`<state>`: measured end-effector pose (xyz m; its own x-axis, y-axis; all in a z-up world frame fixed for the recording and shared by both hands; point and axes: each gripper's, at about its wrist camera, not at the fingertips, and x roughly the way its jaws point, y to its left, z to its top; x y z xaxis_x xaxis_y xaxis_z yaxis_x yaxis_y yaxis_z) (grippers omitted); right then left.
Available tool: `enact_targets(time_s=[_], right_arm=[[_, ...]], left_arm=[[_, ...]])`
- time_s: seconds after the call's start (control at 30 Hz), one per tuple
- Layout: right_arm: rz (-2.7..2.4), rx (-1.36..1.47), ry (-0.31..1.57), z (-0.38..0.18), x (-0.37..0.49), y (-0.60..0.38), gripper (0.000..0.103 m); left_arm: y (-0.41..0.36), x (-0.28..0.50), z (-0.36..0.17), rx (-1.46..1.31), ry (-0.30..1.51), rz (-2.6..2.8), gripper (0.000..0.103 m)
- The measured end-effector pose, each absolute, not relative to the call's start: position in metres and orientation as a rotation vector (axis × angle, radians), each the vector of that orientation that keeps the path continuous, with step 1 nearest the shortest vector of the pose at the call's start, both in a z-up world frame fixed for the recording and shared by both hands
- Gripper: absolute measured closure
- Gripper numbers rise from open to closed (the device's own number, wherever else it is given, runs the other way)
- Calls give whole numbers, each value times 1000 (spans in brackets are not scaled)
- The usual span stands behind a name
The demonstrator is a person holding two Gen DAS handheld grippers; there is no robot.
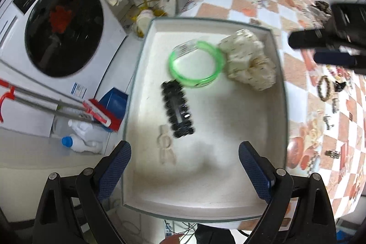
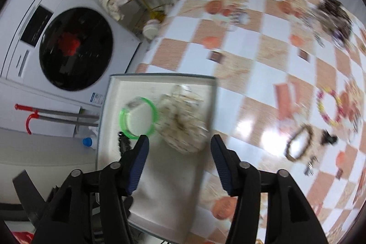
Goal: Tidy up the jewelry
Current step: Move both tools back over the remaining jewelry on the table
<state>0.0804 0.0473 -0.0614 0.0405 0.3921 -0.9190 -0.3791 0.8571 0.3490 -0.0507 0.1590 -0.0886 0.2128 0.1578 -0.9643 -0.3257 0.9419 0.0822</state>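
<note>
A white tray (image 1: 278, 106) at the table's left edge holds a green bangle (image 1: 196, 63), a cream scrunchie (image 1: 249, 58), a black hair clip (image 1: 178, 106) and a beige clip (image 1: 165, 145). My left gripper (image 1: 185, 166) is open and empty above the tray's near end. My right gripper (image 2: 179, 157) is open and empty above the tray (image 2: 212, 93), near the scrunchie (image 2: 183, 122) and the bangle (image 2: 138, 118); it also shows in the left wrist view (image 1: 320, 49). On the table lie a brown bead bracelet (image 2: 299, 143), a pink-yellow bracelet (image 2: 329, 106) and small clips (image 2: 329, 137).
The checkered tablecloth (image 2: 251, 61) covers the table. A dark pile of jewelry (image 2: 334, 13) sits at the far right. A washing machine (image 1: 61, 26), a mop (image 1: 45, 100) and bottles (image 1: 80, 141) stand left of the table on the floor.
</note>
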Motion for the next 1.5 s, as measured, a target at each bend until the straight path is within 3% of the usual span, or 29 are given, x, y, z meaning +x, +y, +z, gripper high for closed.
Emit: enact_targets(time_s=[0.07, 0.17, 0.8, 1.5], right_arm=[[558, 36, 1413, -59, 81, 25, 38], [496, 79, 1412, -58, 79, -13, 14], [179, 221, 1484, -86, 45, -202, 14], [404, -112, 1461, -118, 4, -169, 14]], left_arm=[[149, -44, -83, -130, 1306, 313, 4], [133, -32, -76, -105, 1296, 270, 0], [40, 20, -76, -28, 1341, 100, 0], [-6, 72, -111, 2, 1383, -14, 0]])
